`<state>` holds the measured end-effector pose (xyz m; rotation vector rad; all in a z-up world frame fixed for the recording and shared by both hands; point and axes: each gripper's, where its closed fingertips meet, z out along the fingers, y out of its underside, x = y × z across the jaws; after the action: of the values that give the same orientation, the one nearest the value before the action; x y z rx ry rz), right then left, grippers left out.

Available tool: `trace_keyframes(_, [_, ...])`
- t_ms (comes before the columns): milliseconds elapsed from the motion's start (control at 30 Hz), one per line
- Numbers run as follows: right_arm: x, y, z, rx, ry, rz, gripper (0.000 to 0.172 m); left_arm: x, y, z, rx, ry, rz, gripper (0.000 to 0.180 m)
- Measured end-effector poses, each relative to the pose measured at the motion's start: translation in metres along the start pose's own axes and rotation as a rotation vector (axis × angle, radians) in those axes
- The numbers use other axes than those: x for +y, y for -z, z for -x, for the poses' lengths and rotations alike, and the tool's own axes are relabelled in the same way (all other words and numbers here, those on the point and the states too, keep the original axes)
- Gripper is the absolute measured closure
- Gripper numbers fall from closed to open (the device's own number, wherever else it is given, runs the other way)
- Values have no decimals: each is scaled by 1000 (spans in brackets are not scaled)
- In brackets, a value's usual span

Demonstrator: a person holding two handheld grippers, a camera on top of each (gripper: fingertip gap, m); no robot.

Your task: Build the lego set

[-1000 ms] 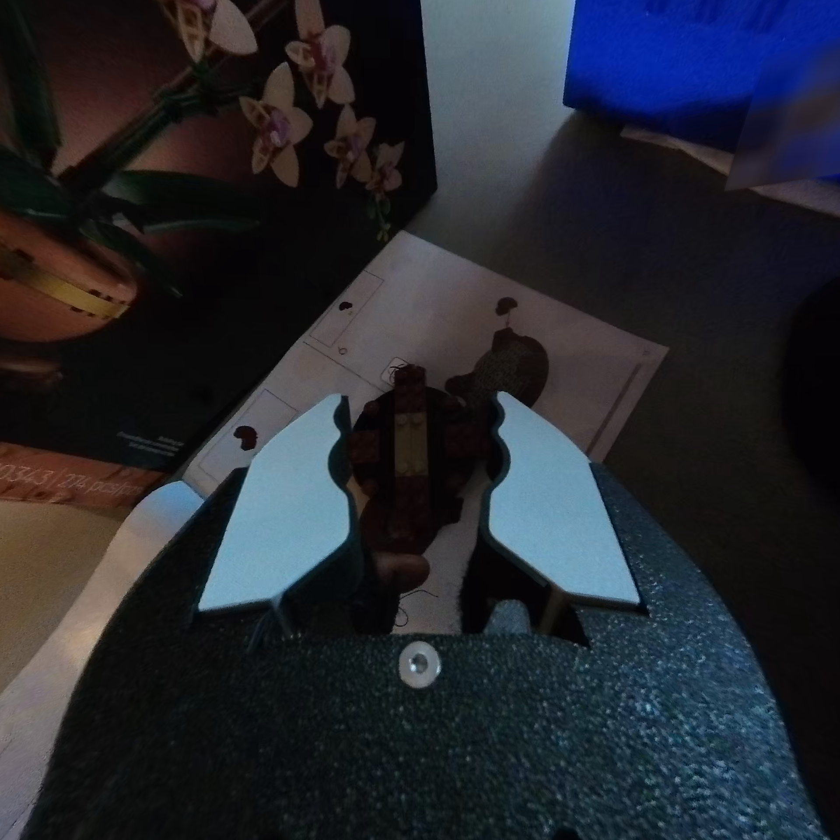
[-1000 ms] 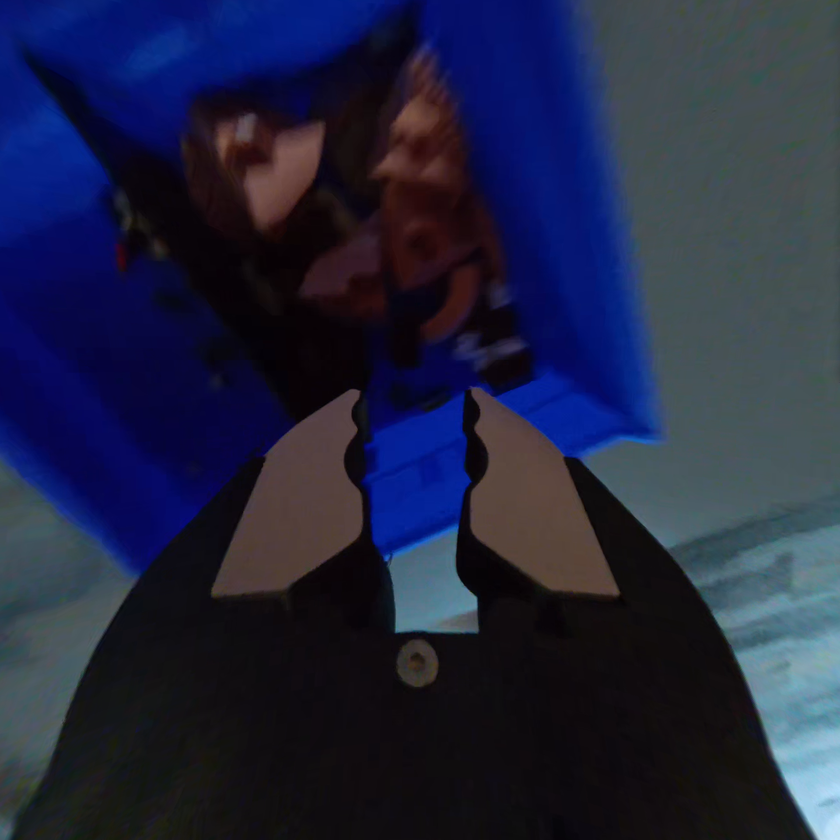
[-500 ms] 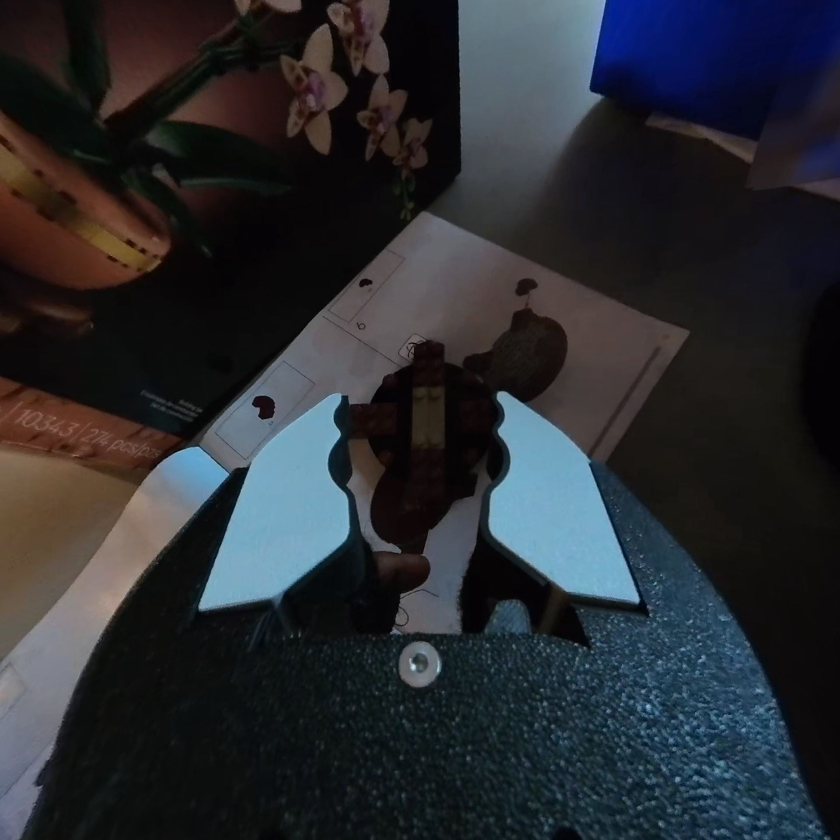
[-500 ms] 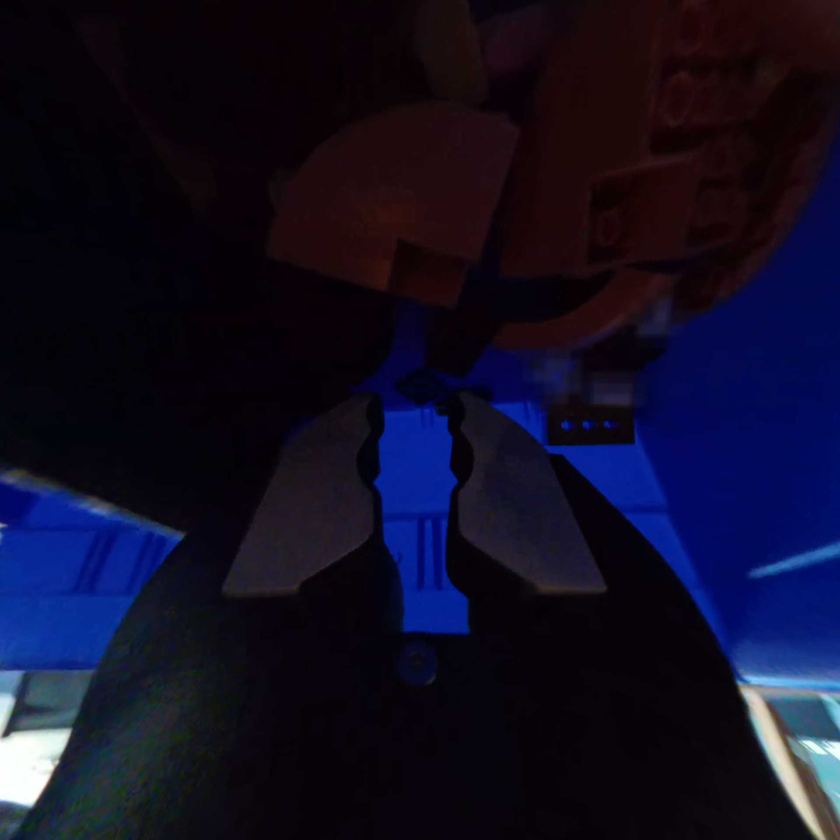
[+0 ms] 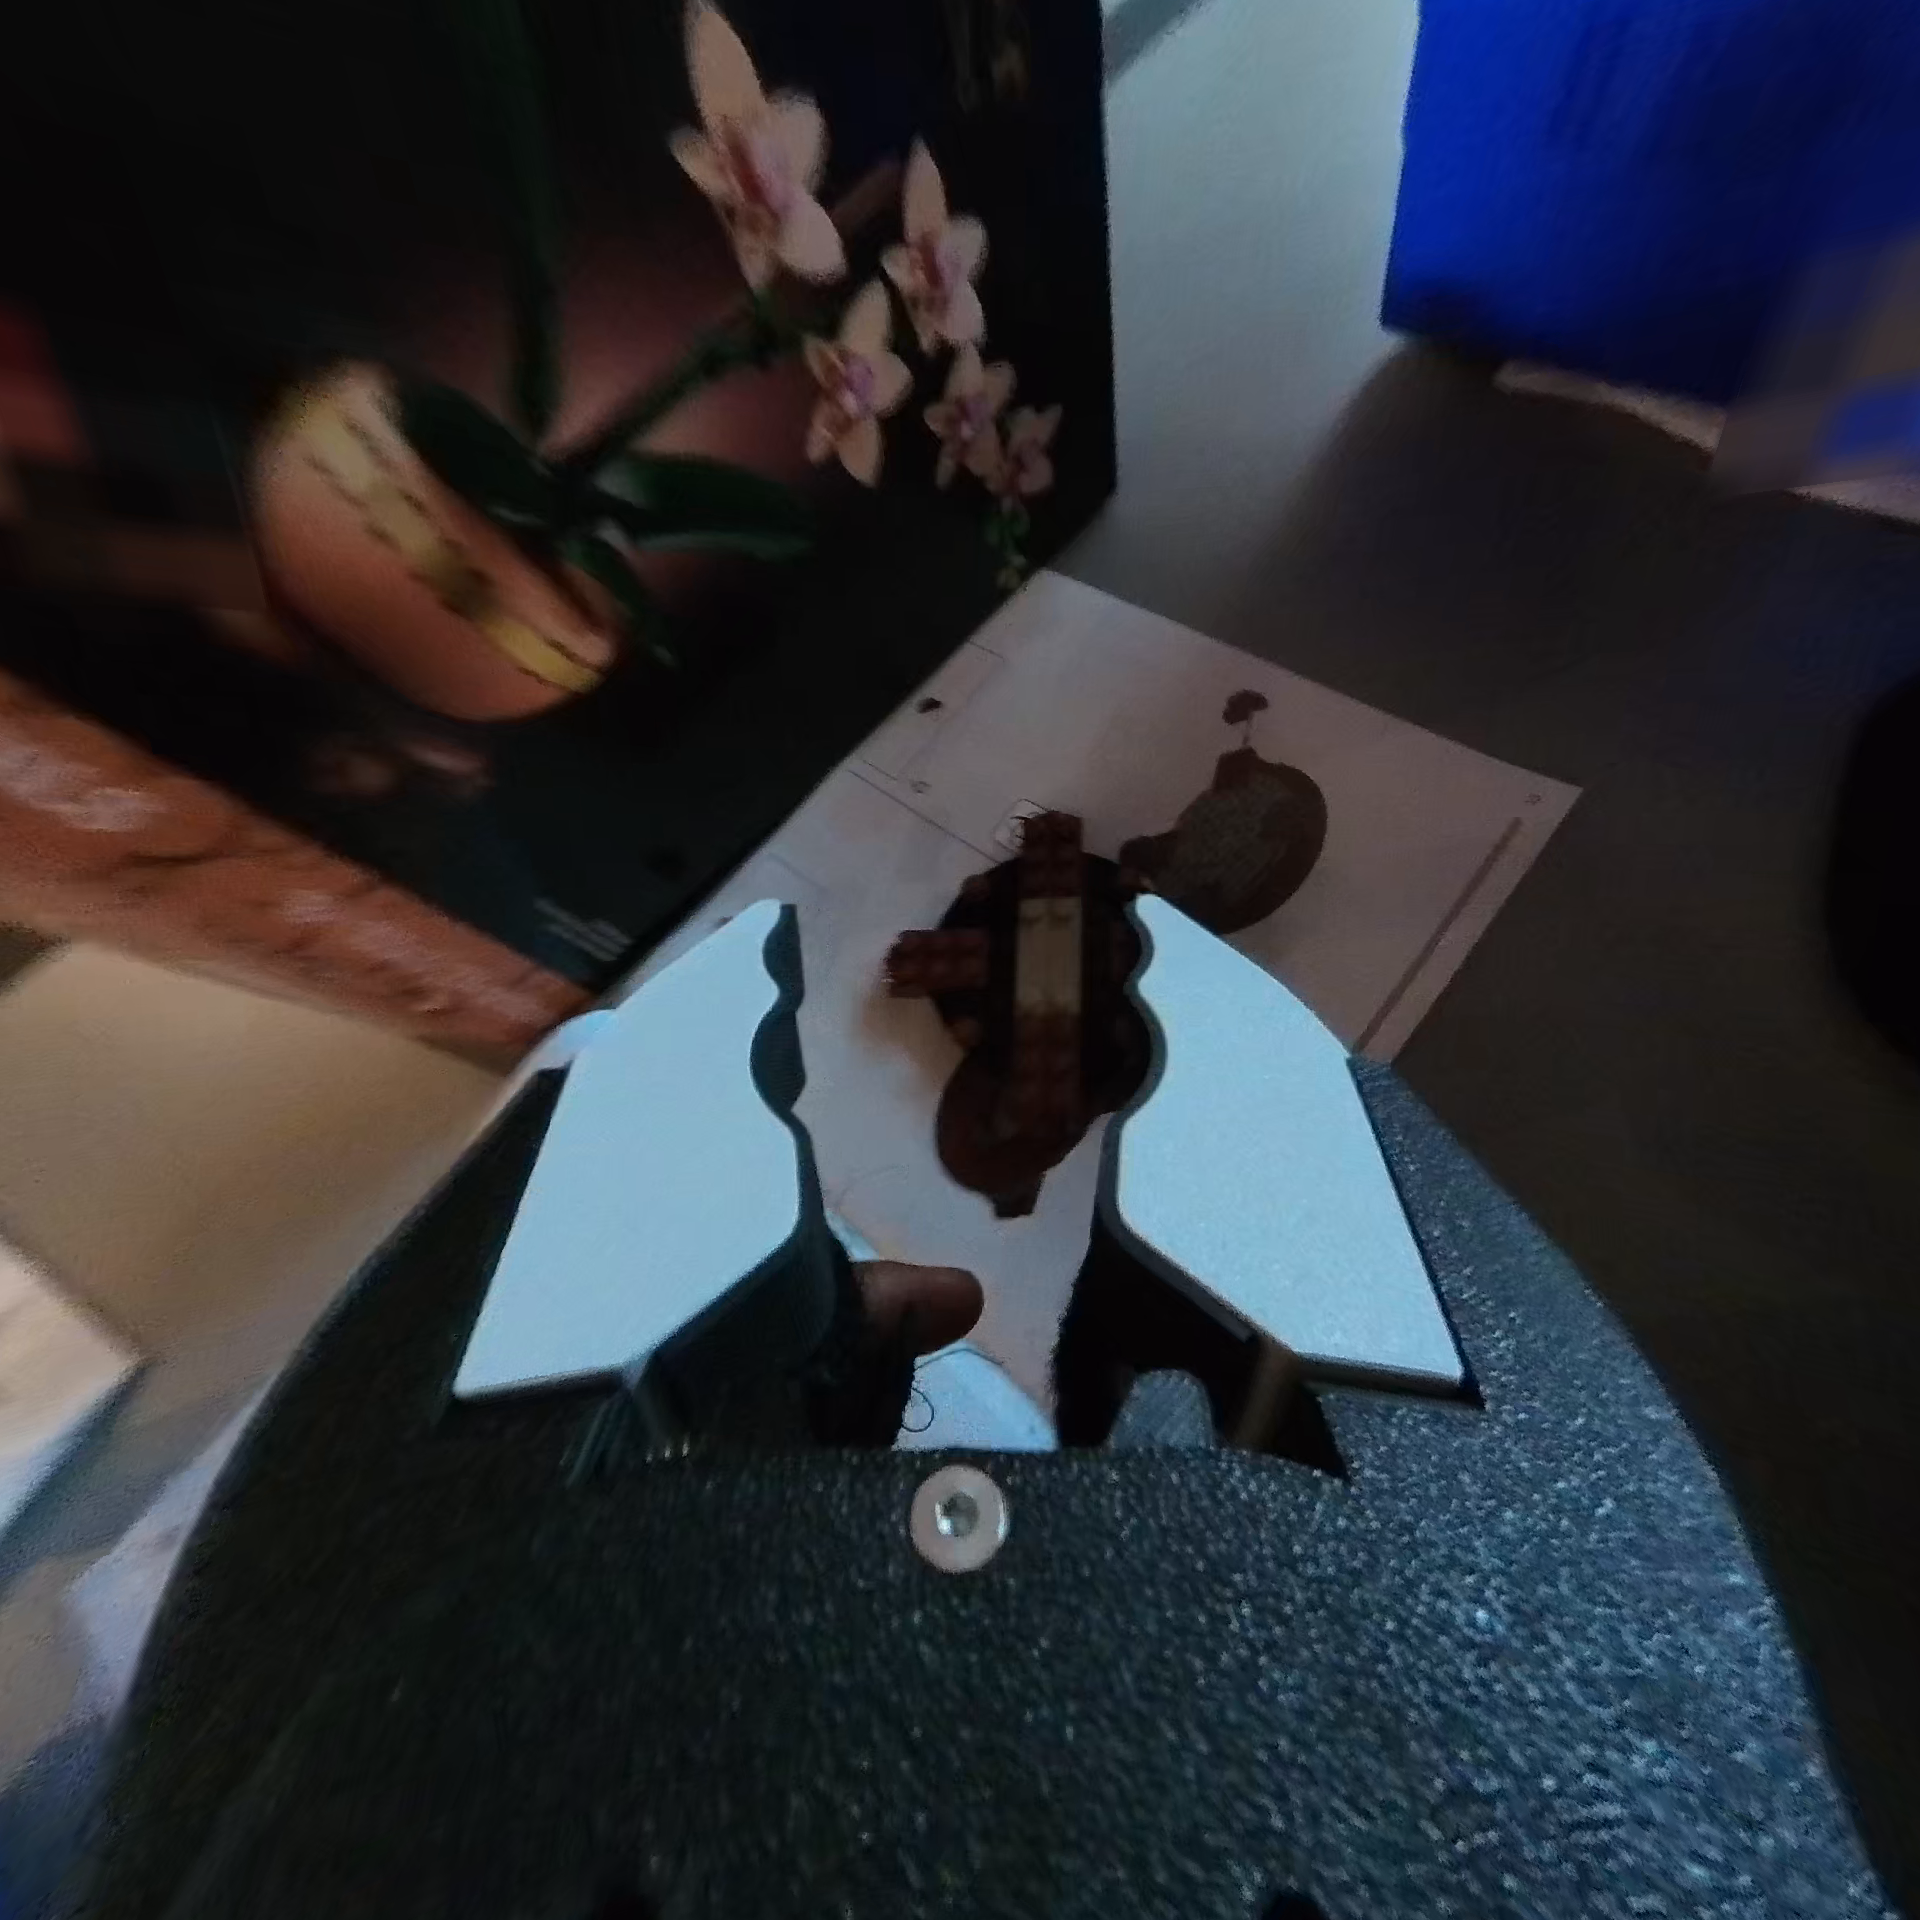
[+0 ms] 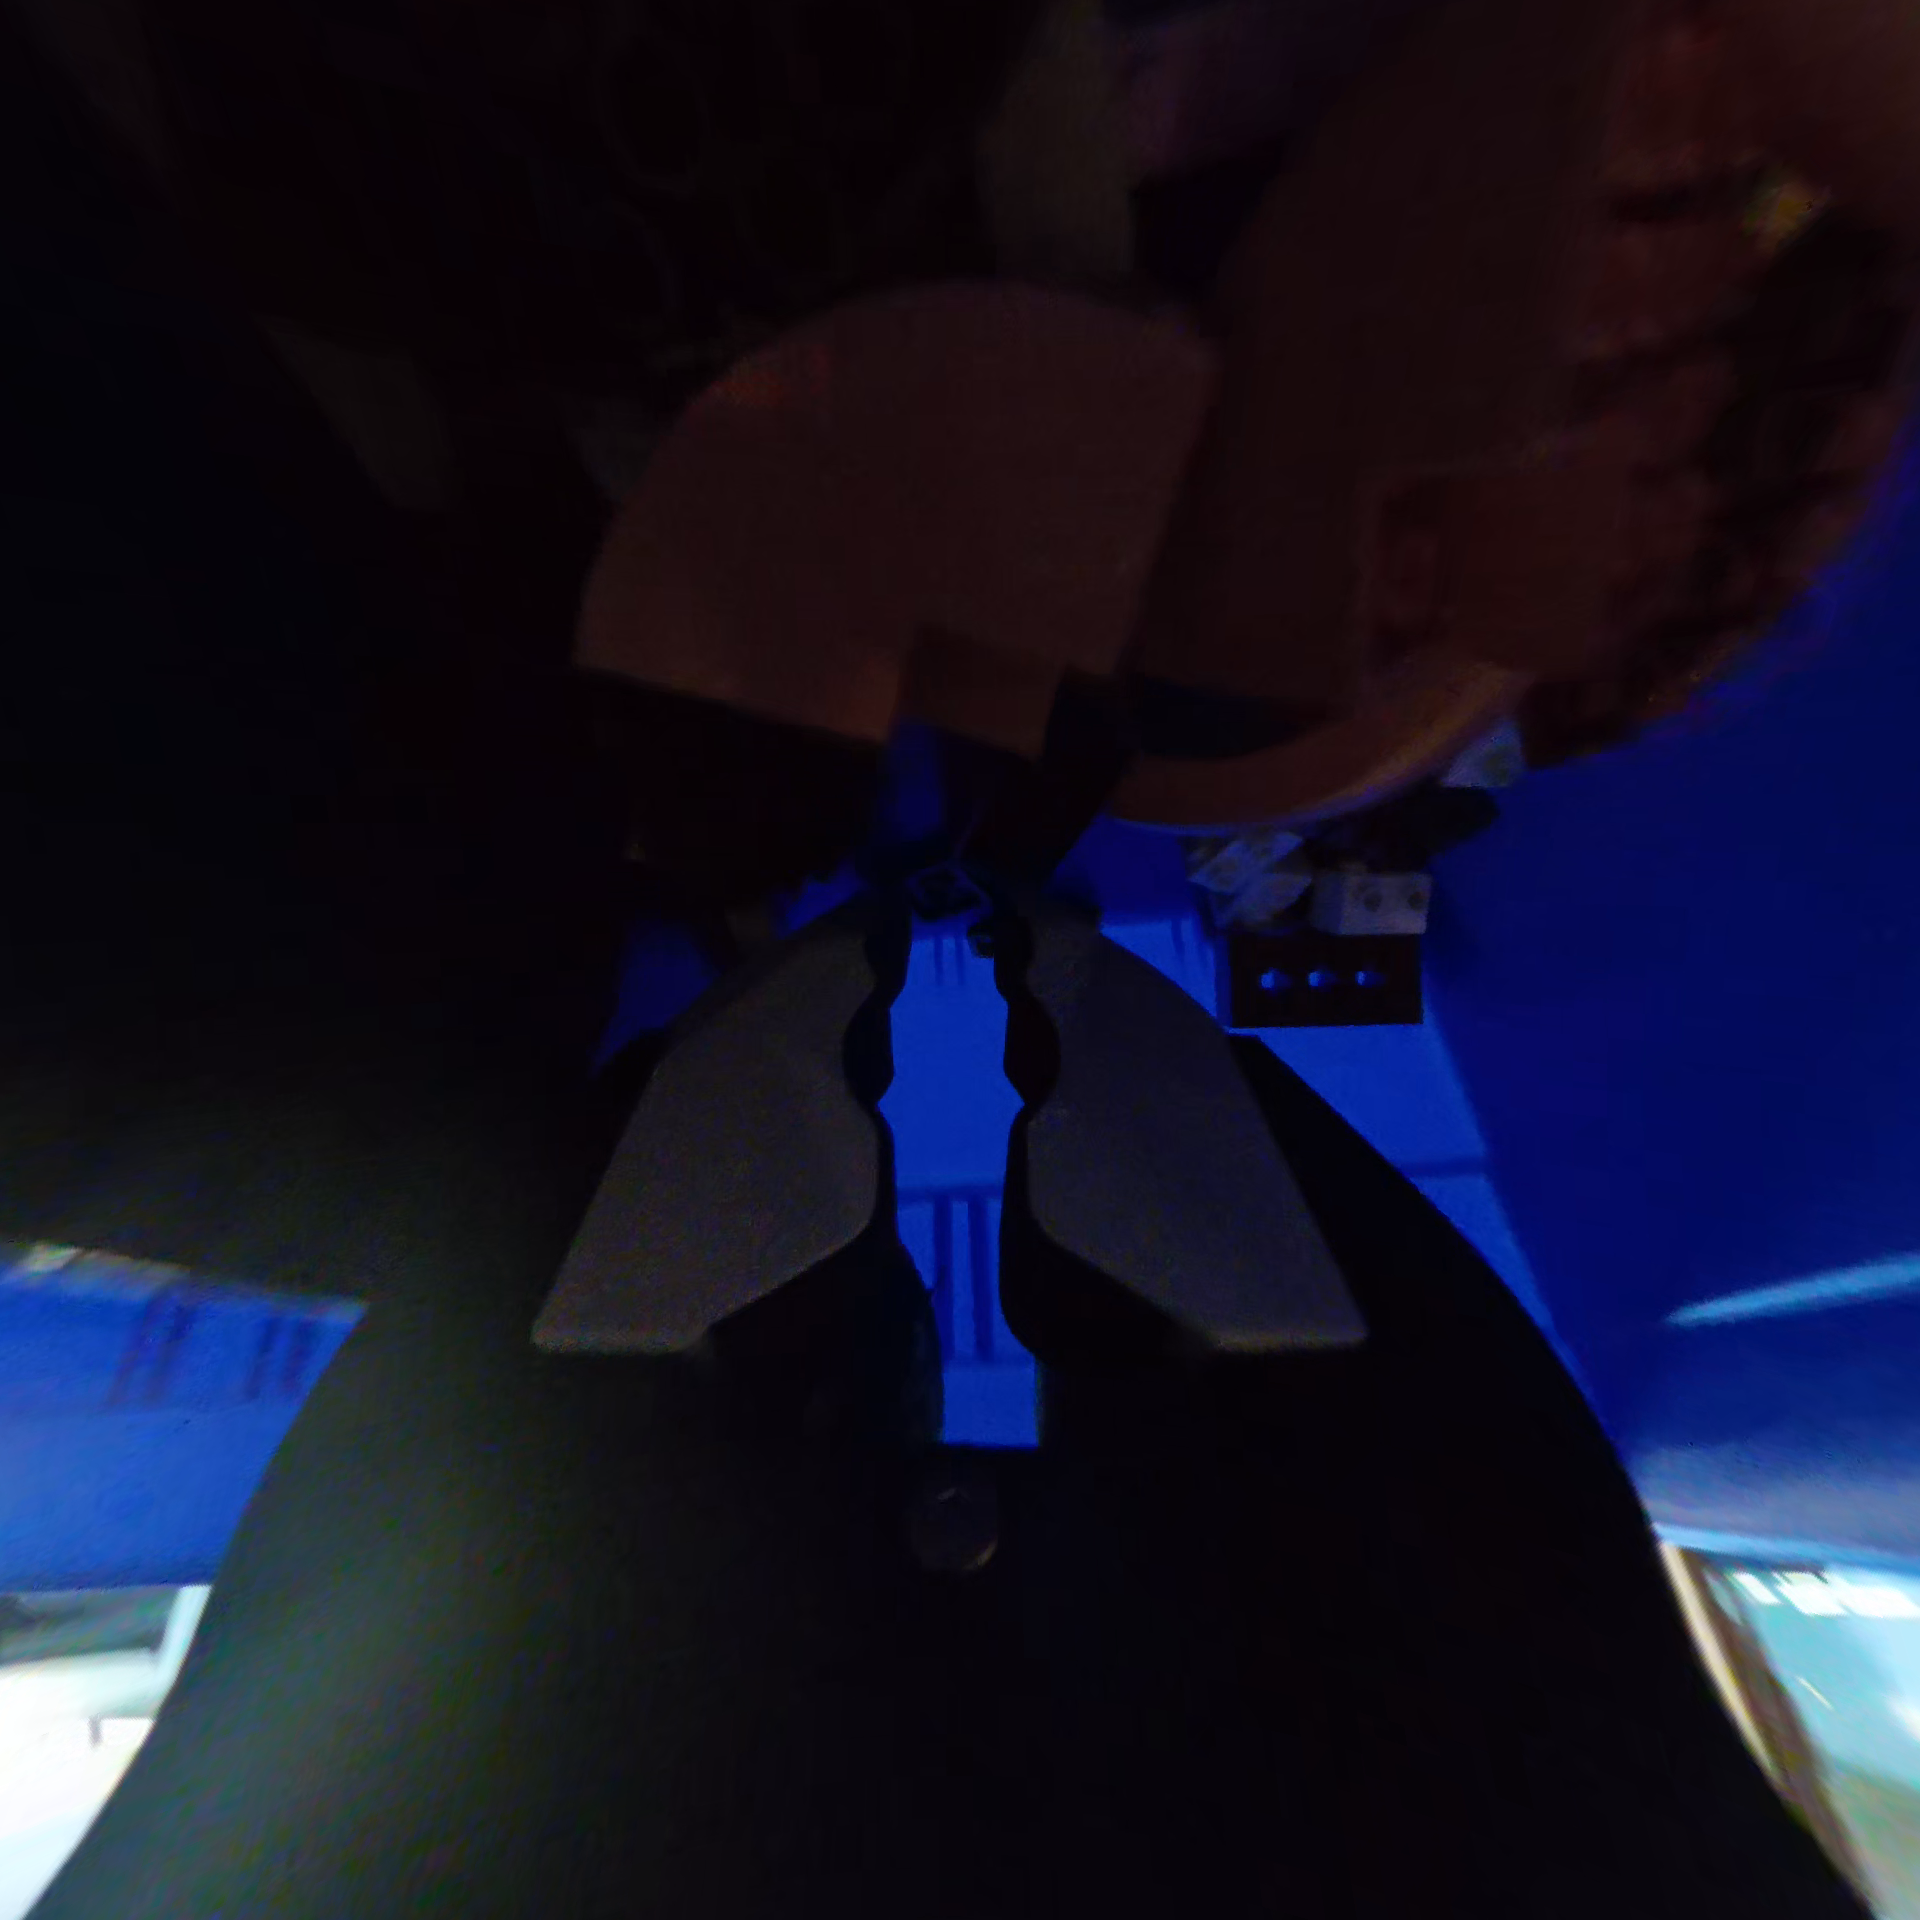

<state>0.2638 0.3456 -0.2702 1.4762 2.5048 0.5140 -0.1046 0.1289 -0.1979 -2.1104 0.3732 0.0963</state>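
Note:
In the left wrist view my left gripper [image 5: 961, 925] is open above a white instruction sheet [image 5: 1299, 748]. A dark brown brick assembly with a tan strip [image 5: 1039, 1018] lies on the sheet between the fingers, close to the right finger [image 5: 1247, 1122] and well clear of the left one. In the right wrist view my right gripper [image 6: 935, 925] is deep in a dim blue bin [image 6: 1351, 1091]. Its jaws stand narrowly apart with a small dark piece [image 6: 940, 891] at the fingertips. It is too dark to tell whether the pads press on it.
A dark box with an orchid picture [image 5: 520, 416] stands left of the sheet. The blue bin [image 5: 1662, 156] sits at the far right, and a dark object [image 5: 1881, 883] at the right edge. In the bin lie tan curved pieces [image 6: 894, 499], a brown rounded piece [image 6: 1455, 468] and a dark three-hole piece [image 6: 1320, 982]. My right fingertips sit around 45 cm from my left ones.
My left gripper swung left, same jaw width, so the assembly now sits by the right finger. My right gripper went down into the bin and its jaws narrowed around the small dark piece.

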Motion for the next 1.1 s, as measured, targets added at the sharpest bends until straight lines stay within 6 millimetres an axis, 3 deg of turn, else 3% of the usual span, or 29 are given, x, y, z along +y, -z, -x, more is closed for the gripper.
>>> trace_keyframes(33, [-1, 4, 0, -1, -14, -31, 157, -2, 4, 2, -10, 3, -10, 123])
trace_keyframes(133, [-3, 38, -7, 36, -126, -211, 157, -4, 15, 6, -33, 9, -32, 123])
trace_keyframes(200, [-8, 74, -9, 41, -253, -477, 158, -5, 20, 6, -35, 19, -52, 124])
trace_keyframes(267, [-20, 121, -11, 46, -364, -863, 158, -6, 23, 3, -20, 36, -77, 124])
trace_keyframes(333, [-31, 174, -3, -1, -421, -1268, 158, -9, 25, -1, 1, 45, -100, 124])
trace_keyframes(400, [-37, 217, 11, -37, -408, -1567, 157, -13, 30, -5, 17, 42, -127, 124])
trace_keyframes(467, [-47, 254, 29, -84, -365, -1786, 157, -19, 35, -12, 48, 41, -162, 124])
trace_keyframes(567, [-68, 293, 51, -168, -293, -1979, 157, -26, 43, -22, 100, 53, -217, 124])
trace_keyframes(667, [-98, 321, 68, -246, -244, -2059, 157, -35, 55, -32, 168, 62, -282, 123])
trace_keyframes(767, [-140, 339, 78, -327, -295, -2044, 158, -34, 72, -31, 175, 14, -320, 122])
trace_keyframes(967, [-251, 366, 108, -565, -364, -2108, 158, 5, 106, -18, 151, -1, -311, 125])
trace_keyframes(1100, [-324, 356, 113, -672, -331, -2160, 158, 29, 125, -12, 176, 66, -311, 130])
